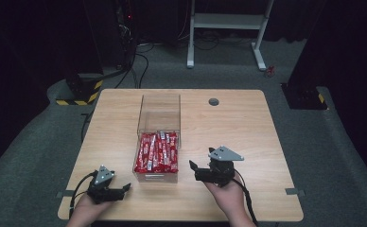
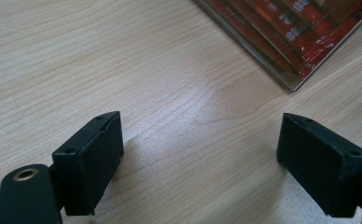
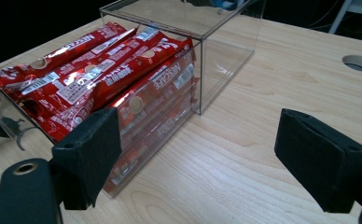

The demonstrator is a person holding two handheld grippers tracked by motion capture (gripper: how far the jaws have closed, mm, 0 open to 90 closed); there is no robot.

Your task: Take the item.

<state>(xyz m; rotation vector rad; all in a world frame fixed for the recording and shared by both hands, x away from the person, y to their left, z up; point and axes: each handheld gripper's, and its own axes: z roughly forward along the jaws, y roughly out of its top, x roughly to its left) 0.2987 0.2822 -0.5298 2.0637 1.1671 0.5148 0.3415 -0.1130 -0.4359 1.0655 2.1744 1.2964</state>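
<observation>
The wooden surface [image 1: 248, 127] carries everything you are working with. Between your two tools, and reaching away from you past both, stands the clear box [image 1: 159, 113]; its near half is open-topped and its far half is a closed, see-through compartment. The near half is packed with red sachets [image 1: 157, 152], lying lengthwise side by side and stacked up to the rim.

Your right tool [image 1: 196, 171] hovers just right of the box's near end, its jaws pointing leftward at the box wall and spread wide with nothing between them. In the right gripper view the box [image 3: 207, 56] sits ahead and to the left, and the sachets [image 3: 100, 79] show close beside the left jaw.

Your left tool [image 1: 123, 190] is low over the surface, just left of the box's near corner and a little nearer to you. Its jaws are also wide apart and hold nothing. In the left gripper view the box corner [image 2: 288, 84] lies ahead and to the right, apart from the jaws.
</observation>
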